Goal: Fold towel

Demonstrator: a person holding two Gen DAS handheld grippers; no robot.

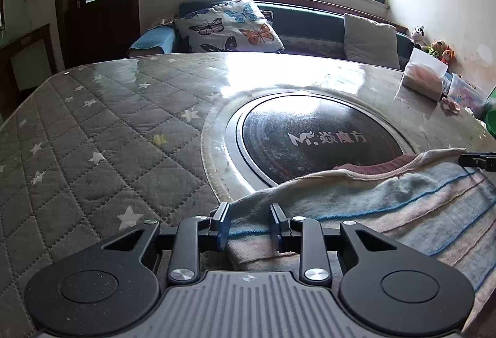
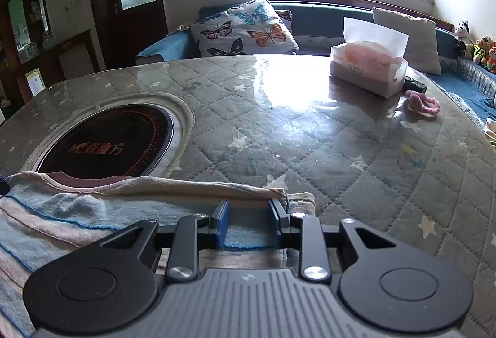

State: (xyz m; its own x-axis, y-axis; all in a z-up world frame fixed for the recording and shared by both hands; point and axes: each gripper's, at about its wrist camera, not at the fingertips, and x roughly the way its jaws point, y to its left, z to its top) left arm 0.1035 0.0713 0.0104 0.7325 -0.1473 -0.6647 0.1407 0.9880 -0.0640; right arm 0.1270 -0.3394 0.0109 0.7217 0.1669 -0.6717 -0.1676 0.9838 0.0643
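A striped towel (image 1: 387, 201) in pale blue, pink and cream lies on the quilted table cover, doubled over, with its far edge across the round hob. My left gripper (image 1: 249, 223) stands open over the towel's left near corner, cloth lying between its fingers (image 1: 220, 223). The right gripper (image 1: 479, 161) shows as a black tip at the towel's far right end. In the right wrist view my right gripper (image 2: 249, 221) is open too, over the right corner of the towel (image 2: 77, 214), whose frayed end lies just beyond the fingers (image 2: 276, 214).
A black round hob (image 1: 319, 139) is set into the grey star-patterned table (image 1: 93, 136). A tissue box (image 2: 367, 65) and a small pink item (image 2: 423, 104) sit at the far right. Beyond the table is a sofa with a butterfly cushion (image 2: 245, 28).
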